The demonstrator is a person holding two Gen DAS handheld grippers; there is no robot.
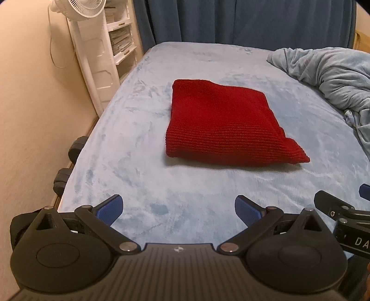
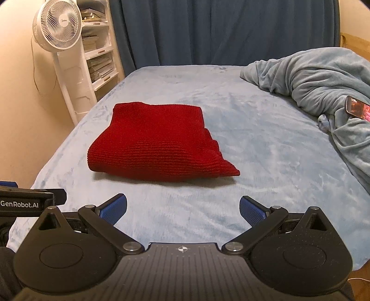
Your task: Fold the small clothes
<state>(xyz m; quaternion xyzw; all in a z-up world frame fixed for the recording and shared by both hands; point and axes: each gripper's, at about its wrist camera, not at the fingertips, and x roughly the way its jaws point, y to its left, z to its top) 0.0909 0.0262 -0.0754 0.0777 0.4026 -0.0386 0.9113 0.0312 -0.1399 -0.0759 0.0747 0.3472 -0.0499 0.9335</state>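
Pale blue fleece bed (image 2: 254, 143) before you: folded red knit garment (image 2: 157, 143) left of centre; both your grippers, left (image 1: 178, 209) and right (image 2: 183, 208), spread wide, empty.

Left wrist: low over near edge of bed (image 1: 143, 129), facing far curtain (image 1: 254, 20); sweater (image 1: 222, 125) lies centre-right.
Right wrist: alongside, to the right, same heading; sweater (image 2: 157, 143) lies centre-left.
Range: sweater near, untouched.
Shared: bed (image 2: 266, 143), sweater, fan (image 2: 59, 25), curtain (image 2: 219, 30), blanket (image 2: 323, 76).
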